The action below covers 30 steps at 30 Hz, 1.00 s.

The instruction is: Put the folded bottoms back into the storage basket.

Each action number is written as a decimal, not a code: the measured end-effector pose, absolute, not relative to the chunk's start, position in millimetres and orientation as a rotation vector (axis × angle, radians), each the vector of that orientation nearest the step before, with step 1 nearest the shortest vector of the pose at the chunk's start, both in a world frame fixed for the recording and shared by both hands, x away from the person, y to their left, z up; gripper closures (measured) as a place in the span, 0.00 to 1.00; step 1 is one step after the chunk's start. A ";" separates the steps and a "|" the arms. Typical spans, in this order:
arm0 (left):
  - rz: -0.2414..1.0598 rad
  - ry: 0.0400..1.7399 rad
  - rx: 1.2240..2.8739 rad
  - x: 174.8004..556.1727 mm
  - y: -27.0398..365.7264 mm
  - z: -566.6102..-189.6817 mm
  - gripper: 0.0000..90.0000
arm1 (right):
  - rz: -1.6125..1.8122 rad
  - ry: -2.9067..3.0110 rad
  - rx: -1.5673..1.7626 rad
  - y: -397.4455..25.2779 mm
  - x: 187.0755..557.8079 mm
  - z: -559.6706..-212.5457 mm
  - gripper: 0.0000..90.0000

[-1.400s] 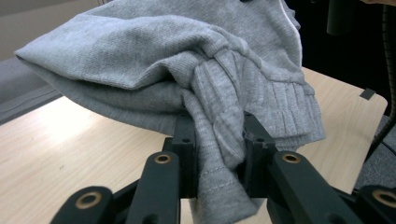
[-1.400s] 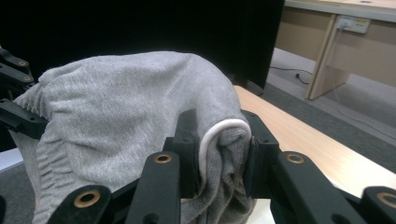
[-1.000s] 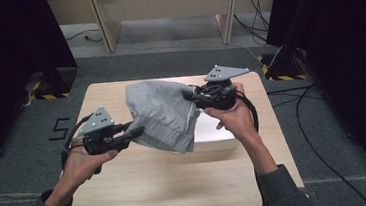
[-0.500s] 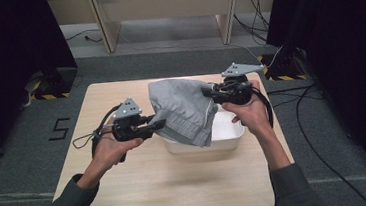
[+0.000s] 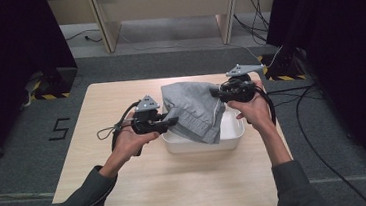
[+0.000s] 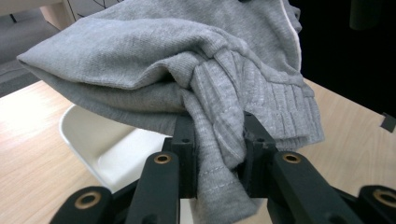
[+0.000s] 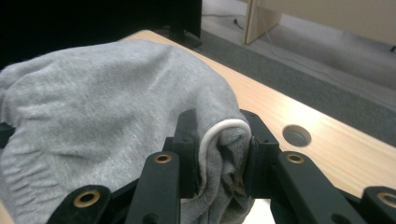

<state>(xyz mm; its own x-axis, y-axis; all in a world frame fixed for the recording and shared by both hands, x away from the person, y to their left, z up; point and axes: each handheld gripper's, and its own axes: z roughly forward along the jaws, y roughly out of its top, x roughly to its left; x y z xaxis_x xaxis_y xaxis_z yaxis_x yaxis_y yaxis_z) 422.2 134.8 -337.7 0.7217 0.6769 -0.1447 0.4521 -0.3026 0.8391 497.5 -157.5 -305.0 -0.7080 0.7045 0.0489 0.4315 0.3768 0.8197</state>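
Observation:
A folded grey knit garment (image 5: 194, 109) hangs in the air between the two grippers, over a white plastic tub (image 5: 232, 140) on the table. My left gripper (image 5: 172, 121) is shut on the garment's ribbed left edge (image 6: 219, 140), with cloth bunched between the jaws. My right gripper (image 5: 215, 93) is shut on the right edge, where a white cord (image 7: 219, 128) runs over the pinched fold (image 7: 88, 107). The garment's lower end droops into the tub (image 6: 107, 154).
The tub sits right of centre on a light wooden table (image 5: 128, 183). A round cable hole (image 7: 297, 135) lies in the tabletop near the right gripper. Cables trail on the grey floor to the right (image 5: 317, 116). Dark curtains flank both sides.
Both grippers carried the garment to the right, and the left one closed in toward the tub. The garment now hangs lower, with its end drooping into the tub.

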 end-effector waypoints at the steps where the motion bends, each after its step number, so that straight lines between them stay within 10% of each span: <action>1: 0.290 0.868 1.953 423.5 132.5 -338.9 0.79 | 1.239 2.336 1.010 -159.0 501.0 -308.4 0.79; 30: 0.184 0.961 2.072 454.9 107.0 -403.4 0.77 | 0.999 2.422 1.188 -167.1 544.6 -385.2 0.79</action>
